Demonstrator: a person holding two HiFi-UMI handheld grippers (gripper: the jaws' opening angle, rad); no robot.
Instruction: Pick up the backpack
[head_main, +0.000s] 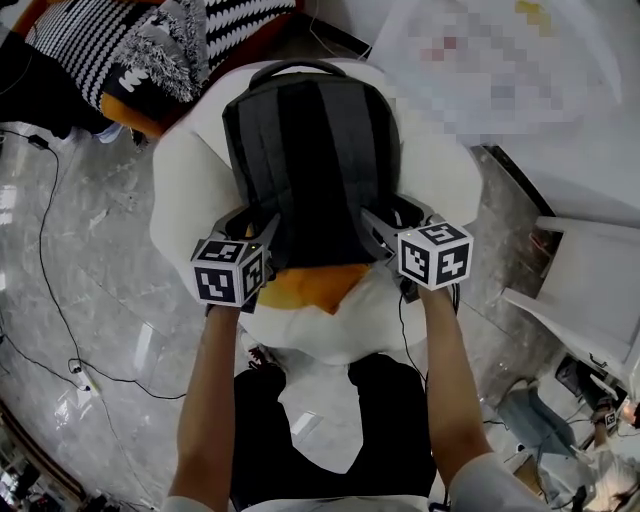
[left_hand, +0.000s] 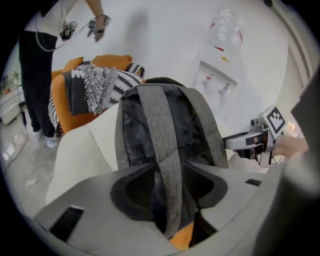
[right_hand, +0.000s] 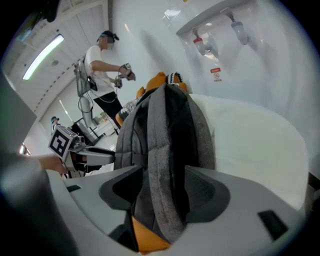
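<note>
Two tools at work, both angled down onto the backpack (head_main: 310, 160).

Backpack: dark grey, propped on the seat of a white armchair (head_main: 180, 190) with its strap side toward the person and its top handle at the far end. Its lower end sits over an orange cushion (head_main: 320, 285).

Left tool (head_main: 258, 228): at the lower left corner of the backpack. Its own view shows the jaws spread wide, with one grey strap (left_hand: 165, 145) running up through the gap. There is dark space between that strap and the pads on both sides, so nothing is clamped.

Right tool (head_main: 385, 232): at the lower right corner, level with the left one. Its jaws are also wide apart, and the other strap (right_hand: 162, 145) stands between them. There is an open gap on one side of it, and it lies close to the opposite pad. I see no squeeze on the webbing, so it has no hold.

Both forearms reach in from the near edge of the head view, one to each tool.

Surroundings:
- Grey marbled floor (head_main: 90, 260) with a thin black cable (head_main: 45, 270) trailing across it.
- A second chair (left_hand: 65, 120), orange, beyond the white one, draped with a black-and-white patterned throw (head_main: 110, 40).
- Another person (right_hand: 102, 70) standing in the background, holding something in both hands; I can't make out what.
- A water dispenser (left_hand: 215, 80) against the white wall.
</note>
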